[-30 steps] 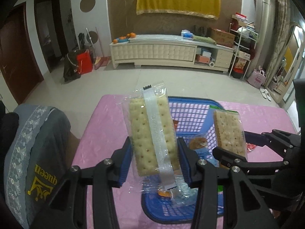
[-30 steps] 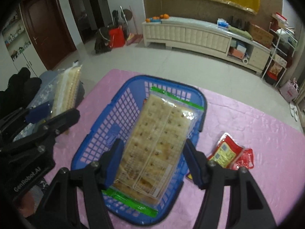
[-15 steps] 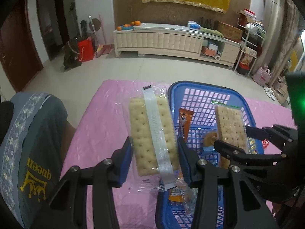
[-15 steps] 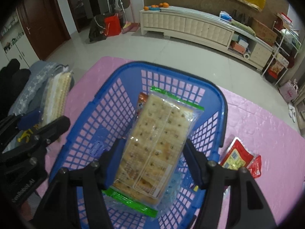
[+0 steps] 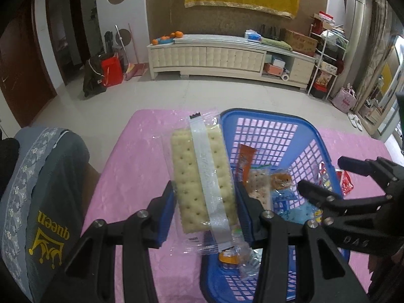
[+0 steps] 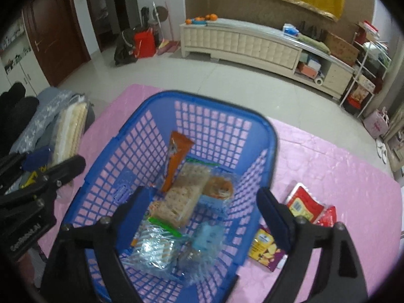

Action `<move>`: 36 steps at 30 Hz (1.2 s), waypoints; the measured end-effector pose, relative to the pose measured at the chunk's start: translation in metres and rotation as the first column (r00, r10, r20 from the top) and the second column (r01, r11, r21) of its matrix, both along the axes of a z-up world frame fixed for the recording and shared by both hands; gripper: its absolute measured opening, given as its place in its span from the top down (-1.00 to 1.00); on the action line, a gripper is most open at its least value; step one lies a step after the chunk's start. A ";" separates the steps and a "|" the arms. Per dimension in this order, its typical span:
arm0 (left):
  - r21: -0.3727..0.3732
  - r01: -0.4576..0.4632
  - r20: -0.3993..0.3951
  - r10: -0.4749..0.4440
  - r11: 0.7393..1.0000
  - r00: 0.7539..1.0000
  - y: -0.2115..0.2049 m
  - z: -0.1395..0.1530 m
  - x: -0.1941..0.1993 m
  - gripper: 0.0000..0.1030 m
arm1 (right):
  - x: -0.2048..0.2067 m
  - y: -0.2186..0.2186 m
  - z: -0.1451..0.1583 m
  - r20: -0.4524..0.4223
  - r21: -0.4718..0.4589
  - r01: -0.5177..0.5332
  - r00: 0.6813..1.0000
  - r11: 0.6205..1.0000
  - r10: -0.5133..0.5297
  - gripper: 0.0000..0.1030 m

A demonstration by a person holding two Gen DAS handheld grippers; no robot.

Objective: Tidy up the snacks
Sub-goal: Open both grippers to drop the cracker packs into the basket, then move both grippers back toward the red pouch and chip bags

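We have the left gripper clamped on a clear-wrapped cracker pack, held above the worktop just outside the left rim of the blue basket. Our right gripper hangs spread and empty over the basket, where a green-edged cracker pack lies among other snacks. Our worry is the slippery wrapper: squeezing harder could crack the crackers, while letting go too soon would drop the pack on the rim. Two packets wait near the worktop's right edge.
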State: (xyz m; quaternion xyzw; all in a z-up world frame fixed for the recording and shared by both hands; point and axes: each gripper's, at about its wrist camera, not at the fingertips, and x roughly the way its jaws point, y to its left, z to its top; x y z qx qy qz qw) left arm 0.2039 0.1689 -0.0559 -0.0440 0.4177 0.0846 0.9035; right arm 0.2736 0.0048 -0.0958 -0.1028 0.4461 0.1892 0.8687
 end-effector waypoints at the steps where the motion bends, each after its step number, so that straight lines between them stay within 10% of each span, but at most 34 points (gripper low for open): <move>1: -0.002 0.004 -0.002 -0.004 1.000 1.000 -0.002 0.000 0.001 0.17 | -0.001 -0.003 0.001 0.003 -0.002 0.007 1.000 1.000 -0.007 -0.74; 18: -0.031 0.084 -0.015 -0.085 0.996 0.996 -0.041 -0.009 0.027 0.15 | 0.006 -0.061 -0.011 -0.024 0.043 0.096 0.995 0.994 -0.095 -0.74; 25: 0.026 0.098 0.028 -0.099 0.995 0.995 -0.047 0.003 0.019 -0.38 | 0.004 -0.071 -0.010 -0.027 0.058 0.108 0.994 0.992 -0.107 -0.74; 36: 0.029 0.107 0.069 -0.109 0.994 0.992 -0.065 0.037 -0.017 -0.49 | -0.035 -0.086 0.034 0.032 0.072 0.105 0.994 0.992 -0.107 -0.74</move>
